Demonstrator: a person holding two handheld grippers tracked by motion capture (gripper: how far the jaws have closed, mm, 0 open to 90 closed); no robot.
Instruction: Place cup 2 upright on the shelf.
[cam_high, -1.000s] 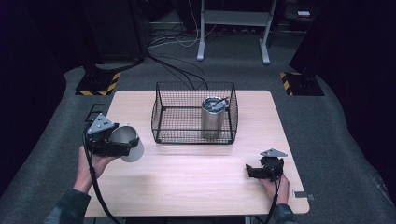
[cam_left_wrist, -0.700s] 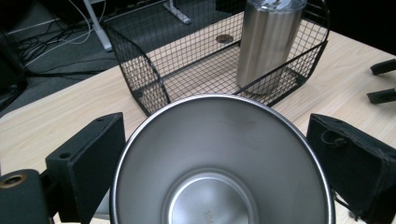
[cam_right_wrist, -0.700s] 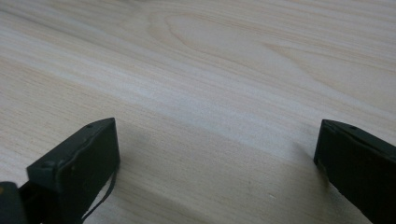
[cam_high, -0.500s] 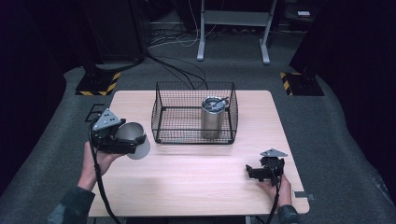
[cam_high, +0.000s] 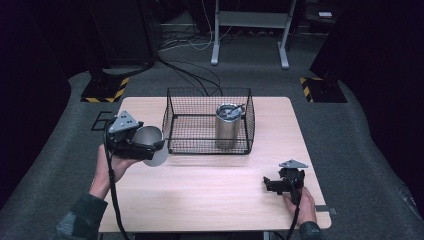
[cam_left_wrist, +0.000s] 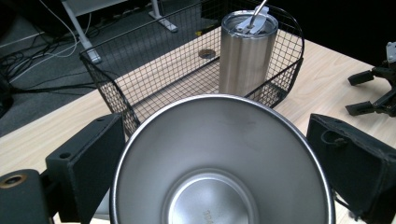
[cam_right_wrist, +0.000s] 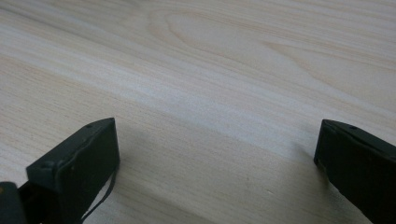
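My left gripper (cam_high: 150, 149) is shut on a steel cup (cam_high: 151, 145) and holds it just left of a black wire basket (cam_high: 209, 121). In the left gripper view the steel cup (cam_left_wrist: 219, 163) faces me mouth-first between the two jaws, its inside bare. A tall steel tumbler (cam_high: 228, 125) with a lid stands upright inside the basket, and the left gripper view shows the tumbler (cam_left_wrist: 246, 51) past the cup's rim. My right gripper (cam_high: 276, 185) rests low at the table's front right, open, with nothing between its jaws above bare wood (cam_right_wrist: 224, 93).
The wooden table (cam_high: 210, 200) has free room in front of the basket. The basket (cam_left_wrist: 154, 79) stands at the table's far middle. Cables and a desk frame (cam_high: 250, 30) lie on the floor beyond.
My left gripper has carried the steel cup rightwards and a little away from me, closer to the basket's left wall. The right gripper has stayed put.
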